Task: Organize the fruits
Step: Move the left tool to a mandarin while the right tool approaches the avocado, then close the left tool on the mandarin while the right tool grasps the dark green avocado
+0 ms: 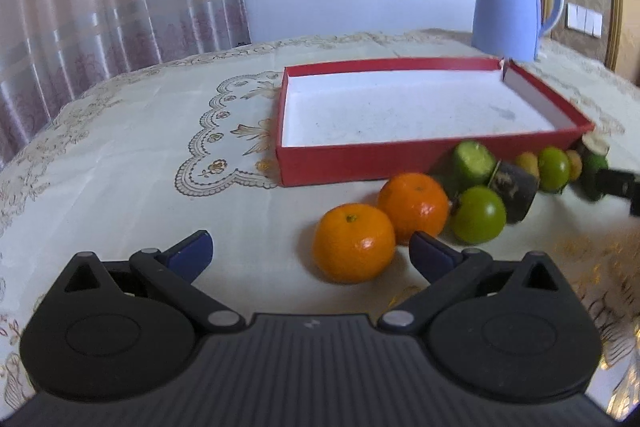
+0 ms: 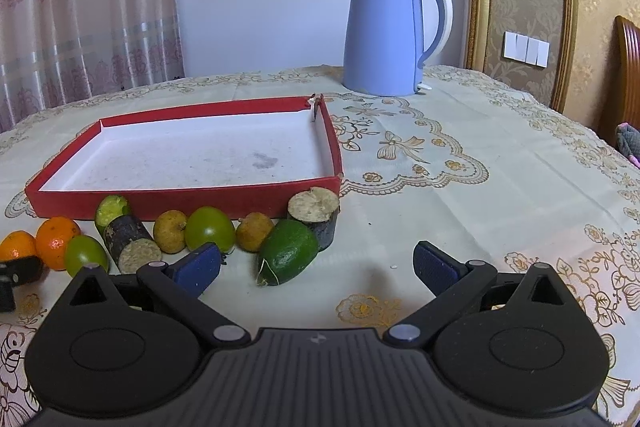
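On the kettle (image 2: pixel 384 35), illegible lettering.

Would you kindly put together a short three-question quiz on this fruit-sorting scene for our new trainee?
1. True or false: the red box already holds fruit.
2. How many oranges lie on the tablecloth?
3. What stands behind the box: A) a vase, B) a blue kettle, C) a bowl?

Key:
1. False; it holds nothing, and the left gripper and right gripper are both open.
2. Two: the near orange and the far orange.
3. B.
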A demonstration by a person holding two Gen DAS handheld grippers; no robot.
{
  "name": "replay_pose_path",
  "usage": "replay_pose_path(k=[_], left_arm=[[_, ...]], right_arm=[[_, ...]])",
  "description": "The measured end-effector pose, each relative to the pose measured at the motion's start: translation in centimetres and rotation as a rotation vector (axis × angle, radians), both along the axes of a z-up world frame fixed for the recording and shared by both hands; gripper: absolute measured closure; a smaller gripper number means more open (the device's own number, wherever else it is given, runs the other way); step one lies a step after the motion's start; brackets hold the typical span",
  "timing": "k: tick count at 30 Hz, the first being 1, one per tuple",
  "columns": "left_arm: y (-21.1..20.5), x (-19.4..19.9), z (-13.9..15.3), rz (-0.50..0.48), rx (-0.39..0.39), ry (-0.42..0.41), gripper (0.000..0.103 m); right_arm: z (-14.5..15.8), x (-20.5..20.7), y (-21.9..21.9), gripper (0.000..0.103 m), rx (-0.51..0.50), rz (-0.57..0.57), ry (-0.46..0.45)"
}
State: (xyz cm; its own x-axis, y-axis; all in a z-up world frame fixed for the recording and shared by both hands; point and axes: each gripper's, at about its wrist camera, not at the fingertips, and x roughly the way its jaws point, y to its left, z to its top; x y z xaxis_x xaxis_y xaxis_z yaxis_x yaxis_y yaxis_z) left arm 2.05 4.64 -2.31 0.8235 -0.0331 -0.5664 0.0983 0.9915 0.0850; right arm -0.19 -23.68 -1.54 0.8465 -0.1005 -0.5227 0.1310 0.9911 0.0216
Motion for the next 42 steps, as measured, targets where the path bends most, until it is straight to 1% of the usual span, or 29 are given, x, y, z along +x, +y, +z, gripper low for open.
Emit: replay_pose_path(k=[3, 5, 6, 9, 11, 13, 15, 16, 17, 18, 19, 21, 26, 28, 32, 35, 39, 42], left_arm=[[0.1, 0.1, 0.0, -0.001, 0.000, -0.016, 0.000], [0.2, 0.3, 0.0, 0.005, 0.000, -0.011, 0.000], [0.2, 0.2, 0.1, 0.005, 0.000, -0.024, 0.000], [-0.1, 0.2, 0.1, -0.010, 0.035, -0.027, 0.000], [-0.2, 0.2, 0.2, -0.009, 0.039, -0.033, 0.000], [-0.2, 0.2, 0.2, -0.018, 0.030, -0.027, 0.007], [0.0, 0.2, 0.3, -0.034, 0.011, -0.013, 0.023], [0.1, 0.1, 0.3, -0.047, -0.004, -0.008, 0.027], [0.1, 0.1, 0.4, -0.066, -0.023, -0.001, 0.038], [0.2, 0.1, 0.4, -0.079, -0.037, 0.005, 0.044], [0.2, 0.1, 0.5, -0.089, -0.047, 0.010, 0.047], [0.1, 0.1, 0.5, -0.121, -0.058, 0.004, 0.062], [0.1, -0.1, 0.4, -0.130, -0.076, -0.007, 0.063], [0.2, -0.1, 0.4, -0.104, -0.091, 0.000, 0.064], [0.4, -0.6, 0.8, -0.035, -0.058, -0.027, 0.064], [0.7, -1.0, 1.3, -0.013, -0.074, -0.035, 0.064], [0.6, -1.3, 1.5, -0.018, -0.083, -0.027, 0.064], [0.5, -1.3, 1.4, -0.019, -0.089, -0.023, 0.064]], right_arm=[[0.0, 0.1, 0.1, 0.000, -0.006, -0.003, -0.002], [-0.1, 0.2, 0.2, 0.000, -0.006, 0.001, 0.000], [-0.1, 0.3, 0.3, 0.000, -0.007, 0.002, 0.003], [-0.3, 0.4, 0.5, 0.000, -0.014, 0.004, 0.011], [-0.3, 0.4, 0.6, 0.000, -0.015, 0.003, 0.013], [-0.3, 0.4, 0.6, 0.000, -0.016, 0.004, 0.010], [-0.3, 0.4, 0.6, 0.000, -0.018, 0.003, 0.007], [-0.3, 0.4, 0.6, 0.000, -0.017, 0.002, 0.007], [-0.3, 0.4, 0.5, 0.000, -0.014, 0.002, 0.005], [-0.2, 0.4, 0.5, 0.000, -0.012, 0.001, 0.004], [-0.2, 0.3, 0.5, 0.000, -0.011, 0.002, 0.001], [0.0, 0.2, 0.4, 0.000, -0.017, 0.000, -0.004], [0.3, -0.2, 0.1, 0.000, -0.030, -0.007, -0.019], [0.4, -0.4, -0.1, 0.000, -0.029, -0.012, -0.021], [0.5, -0.7, -1.1, 0.000, -0.054, -0.029, -0.025], [0.2, -1.1, -2.6, 0.000, -0.062, -0.063, -0.022], [-0.2, -1.8, -5.2, 0.000, -0.036, -0.097, -0.018], [-0.4, -1.8, -6.0, 0.000, -0.009, -0.087, -0.006]])
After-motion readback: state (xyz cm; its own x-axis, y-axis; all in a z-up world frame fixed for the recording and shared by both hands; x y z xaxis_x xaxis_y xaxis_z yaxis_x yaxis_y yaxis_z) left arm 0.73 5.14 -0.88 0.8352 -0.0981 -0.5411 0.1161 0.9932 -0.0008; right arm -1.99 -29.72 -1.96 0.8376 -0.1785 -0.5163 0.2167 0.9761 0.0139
